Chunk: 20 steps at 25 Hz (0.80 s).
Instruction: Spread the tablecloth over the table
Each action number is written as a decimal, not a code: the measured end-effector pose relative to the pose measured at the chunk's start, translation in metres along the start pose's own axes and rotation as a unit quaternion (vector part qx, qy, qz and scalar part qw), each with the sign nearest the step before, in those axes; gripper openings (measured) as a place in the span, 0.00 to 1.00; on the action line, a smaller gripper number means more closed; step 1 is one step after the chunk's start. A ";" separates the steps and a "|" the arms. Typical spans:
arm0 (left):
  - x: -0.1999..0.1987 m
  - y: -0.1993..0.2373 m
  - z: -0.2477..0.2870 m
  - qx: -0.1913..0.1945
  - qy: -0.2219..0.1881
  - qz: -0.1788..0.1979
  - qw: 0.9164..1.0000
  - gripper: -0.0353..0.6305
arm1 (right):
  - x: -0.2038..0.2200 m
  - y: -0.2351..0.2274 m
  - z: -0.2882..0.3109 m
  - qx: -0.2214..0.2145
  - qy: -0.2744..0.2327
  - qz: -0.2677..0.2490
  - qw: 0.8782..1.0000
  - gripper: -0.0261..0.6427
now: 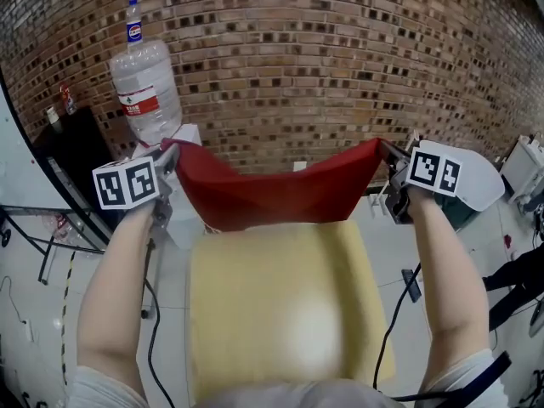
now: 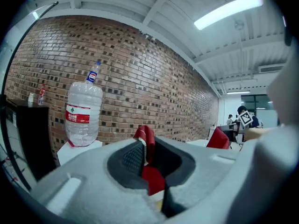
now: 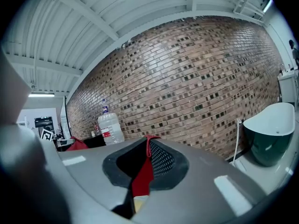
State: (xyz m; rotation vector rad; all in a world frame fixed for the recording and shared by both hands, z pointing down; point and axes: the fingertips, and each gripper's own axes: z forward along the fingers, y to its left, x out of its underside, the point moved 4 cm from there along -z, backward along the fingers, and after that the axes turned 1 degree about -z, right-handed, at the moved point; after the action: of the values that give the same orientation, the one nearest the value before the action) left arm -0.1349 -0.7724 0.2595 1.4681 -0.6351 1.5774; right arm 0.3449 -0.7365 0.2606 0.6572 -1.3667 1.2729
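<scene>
A red tablecloth (image 1: 280, 195) hangs stretched in the air between my two grippers, sagging in the middle above the far edge of a pale yellow table (image 1: 280, 313). My left gripper (image 1: 167, 164) is shut on the cloth's left corner; in the left gripper view the red corner (image 2: 145, 139) sticks up between the pads. My right gripper (image 1: 389, 161) is shut on the right corner, and in the right gripper view a red fold (image 3: 144, 171) is pinched between its pads. Both grippers point roughly level toward the brick wall.
A brick wall (image 1: 323, 66) stands close behind the table. A water dispenser with a large clear bottle (image 1: 146, 92) is at the back left, beside a dark cabinet (image 1: 72, 160). A white and dark green tub (image 1: 476, 189) sits at the right. Cables (image 1: 399, 313) lie on the floor.
</scene>
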 end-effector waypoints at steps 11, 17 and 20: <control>0.057 -0.039 -0.098 -0.027 0.014 -0.024 0.999 0.09 | 0.045 -0.003 -0.106 -0.001 0.000 0.019 1.000 0.05; 0.098 -0.086 -0.166 -0.041 0.028 -0.024 0.998 0.09 | 0.084 0.007 -0.189 -0.006 0.013 0.022 1.000 0.05; 0.135 -0.103 -0.199 -0.049 0.046 -0.034 0.997 0.09 | 0.113 0.016 -0.226 -0.006 0.029 0.023 0.999 0.05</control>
State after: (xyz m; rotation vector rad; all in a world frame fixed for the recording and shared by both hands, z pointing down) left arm -0.1429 -0.5230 0.3353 1.3231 -0.5954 1.5303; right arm 0.3786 -0.4928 0.3197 0.5794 -1.3483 1.3084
